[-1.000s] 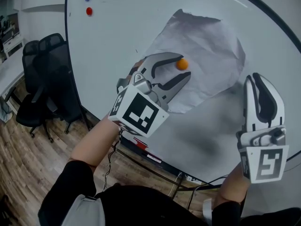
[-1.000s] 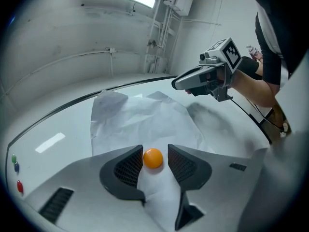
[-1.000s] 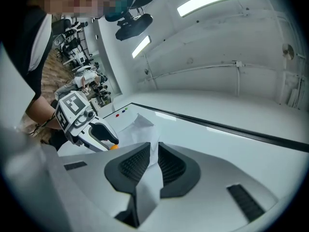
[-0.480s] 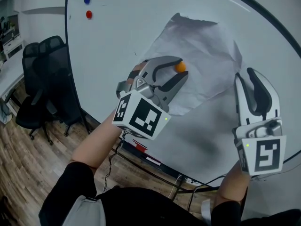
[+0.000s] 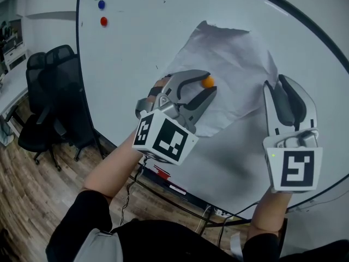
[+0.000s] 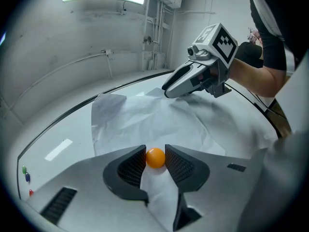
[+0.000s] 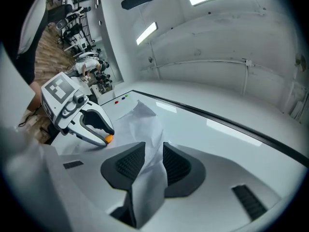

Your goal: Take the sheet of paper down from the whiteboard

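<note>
Sheet of paper (image 5: 234, 59), white and creased, is seen lying against the whiteboard (image 5: 136, 42) with an orange magnet (image 5: 208, 82) on its lower left part. That magnet is gripped by the left gripper (image 5: 204, 86), whose pads are pressed on it from both sides. The sheet's right edge is lifted off the board and is enclosed by the jaws of the right gripper (image 7: 154, 153), which are set slightly apart around it, the paper lying against one pad.
</note>
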